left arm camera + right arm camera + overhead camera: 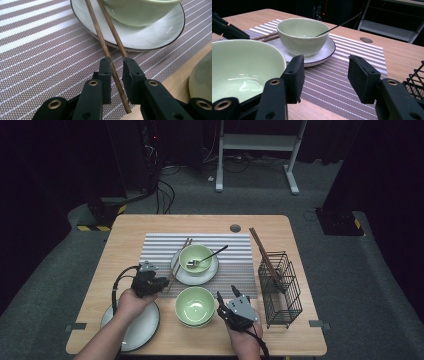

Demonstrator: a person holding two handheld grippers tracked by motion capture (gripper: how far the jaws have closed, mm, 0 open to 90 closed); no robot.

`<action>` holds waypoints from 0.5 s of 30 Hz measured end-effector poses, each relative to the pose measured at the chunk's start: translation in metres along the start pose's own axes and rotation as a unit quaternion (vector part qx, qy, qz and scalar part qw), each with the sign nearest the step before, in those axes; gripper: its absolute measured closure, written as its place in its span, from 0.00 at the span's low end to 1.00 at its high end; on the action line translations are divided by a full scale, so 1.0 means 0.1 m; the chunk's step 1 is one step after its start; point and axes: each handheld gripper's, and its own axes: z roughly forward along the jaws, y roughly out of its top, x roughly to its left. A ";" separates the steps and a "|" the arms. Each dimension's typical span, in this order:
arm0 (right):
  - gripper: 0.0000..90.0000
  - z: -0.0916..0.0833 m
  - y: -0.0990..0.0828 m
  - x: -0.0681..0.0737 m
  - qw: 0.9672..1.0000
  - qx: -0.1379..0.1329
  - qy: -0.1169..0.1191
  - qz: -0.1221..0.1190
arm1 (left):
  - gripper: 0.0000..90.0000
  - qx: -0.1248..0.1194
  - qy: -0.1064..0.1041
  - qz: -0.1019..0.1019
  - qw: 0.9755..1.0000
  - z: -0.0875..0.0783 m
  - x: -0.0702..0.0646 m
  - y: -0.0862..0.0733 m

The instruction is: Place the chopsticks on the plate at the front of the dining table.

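left gripper: jaws narrowly apart around the pair of brown wooden chopsticks; pad contact cannot be told.
chopsticks: tips on the white dark-rimmed plate, shafts on the striped mat.
right gripper: jaws spread, empty, near that plate.

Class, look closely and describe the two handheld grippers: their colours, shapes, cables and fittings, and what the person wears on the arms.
Both the left gripper and the right gripper are black, each with two blocky jaws on linkage arms with brass-ringed pivots. Each carries a grey three-cornered plate on top and trails a black cable. No sleeves show on the forearms.
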 end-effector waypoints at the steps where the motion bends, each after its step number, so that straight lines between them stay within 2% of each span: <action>1: 0.52 0.00 0.00 0.00 1.000 0.000 0.000 0.001 | 0.86 -0.004 0.000 -0.002 1.000 -0.01 0.01 0.02; 7: 0.52 -0.01 0.00 -0.01 1.000 -0.001 -0.001 0.000 | 0.86 -0.009 0.000 -0.010 1.000 0.01 0.04 0.04; 8: 0.52 -0.01 0.00 -0.01 1.000 -0.001 -0.002 0.000 | 0.86 -0.020 -0.001 -0.016 1.000 0.01 0.06 0.05; 11: 0.52 -0.01 0.00 -0.01 1.000 0.000 -0.001 0.001 | 0.86 -0.021 0.002 -0.018 1.000 0.04 0.08 0.07; 15: 0.52 0.00 -0.01 -0.01 1.000 0.000 -0.003 -0.001 | 0.72 -0.023 -0.007 -0.029 0.999 0.10 0.08 0.10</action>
